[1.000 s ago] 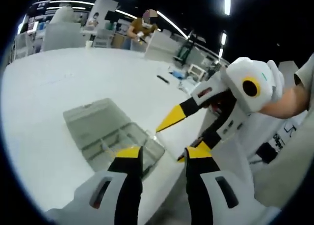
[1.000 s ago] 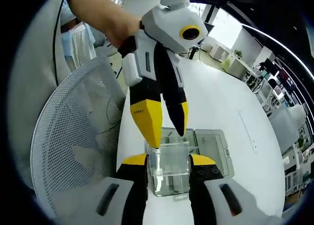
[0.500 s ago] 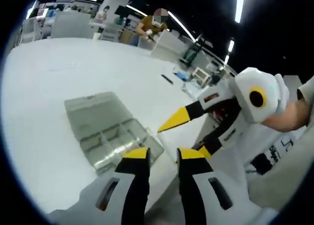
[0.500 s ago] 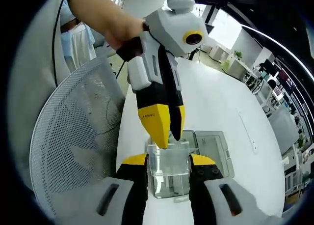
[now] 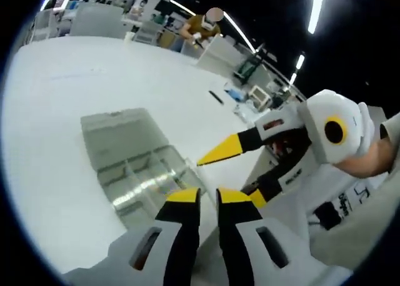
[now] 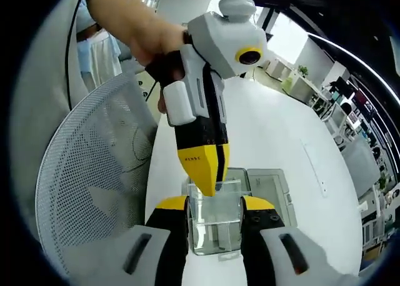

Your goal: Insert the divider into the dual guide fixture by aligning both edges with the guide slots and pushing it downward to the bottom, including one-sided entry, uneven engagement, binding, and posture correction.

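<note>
Left gripper view: the left gripper has its yellow-tipped jaws drawn almost together, with a thin gap between the tips and nothing visible in it. Just beyond the tips, at the near edge of the white table, sits the clear plastic fixture, a compartmented box with its lid folded back flat on the table behind it. Whether a clear divider lies between the tips cannot be told here. The right gripper comes in from the right, held by a person's hand; one yellow jaw points at the near corner of the fixture, the other sits lower beside the left gripper's own tip. Farther along the table lie a small dark object and some clutter near its far edge. A person stands in the background.

Right gripper view: the right gripper is spread to the fixture's width, one jaw on each side wall, clamping it at the table's near edge. The left gripper comes down from above, its jaws closed together, tips at the fixture's top rim. A white mesh chair back stands just off the table's edge at left.
</note>
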A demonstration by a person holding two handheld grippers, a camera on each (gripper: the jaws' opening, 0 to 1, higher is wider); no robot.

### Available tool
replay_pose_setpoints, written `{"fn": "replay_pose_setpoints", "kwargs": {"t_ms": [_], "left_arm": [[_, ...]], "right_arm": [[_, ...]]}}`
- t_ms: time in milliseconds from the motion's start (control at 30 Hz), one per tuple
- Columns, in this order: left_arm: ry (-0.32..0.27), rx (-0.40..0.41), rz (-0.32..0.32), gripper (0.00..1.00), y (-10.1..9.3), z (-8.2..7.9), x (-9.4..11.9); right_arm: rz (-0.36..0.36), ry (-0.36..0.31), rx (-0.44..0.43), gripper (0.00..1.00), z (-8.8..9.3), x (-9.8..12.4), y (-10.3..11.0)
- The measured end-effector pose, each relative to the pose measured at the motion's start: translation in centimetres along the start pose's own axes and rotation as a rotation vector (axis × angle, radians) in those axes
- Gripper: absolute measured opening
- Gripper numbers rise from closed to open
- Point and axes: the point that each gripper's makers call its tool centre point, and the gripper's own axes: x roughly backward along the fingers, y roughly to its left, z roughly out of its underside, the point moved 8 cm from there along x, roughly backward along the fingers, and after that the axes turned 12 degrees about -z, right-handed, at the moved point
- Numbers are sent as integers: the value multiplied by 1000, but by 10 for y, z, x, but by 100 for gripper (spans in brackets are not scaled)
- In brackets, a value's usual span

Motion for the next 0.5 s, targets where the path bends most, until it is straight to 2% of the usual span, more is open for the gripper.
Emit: {"fn": "replay_pose_setpoints", "kwargs": {"t_ms": [500], "left_arm": [[14, 54, 0, 2, 2, -3, -3]], "right_arm": [[4, 0, -1, 27, 2, 0, -2]]}}
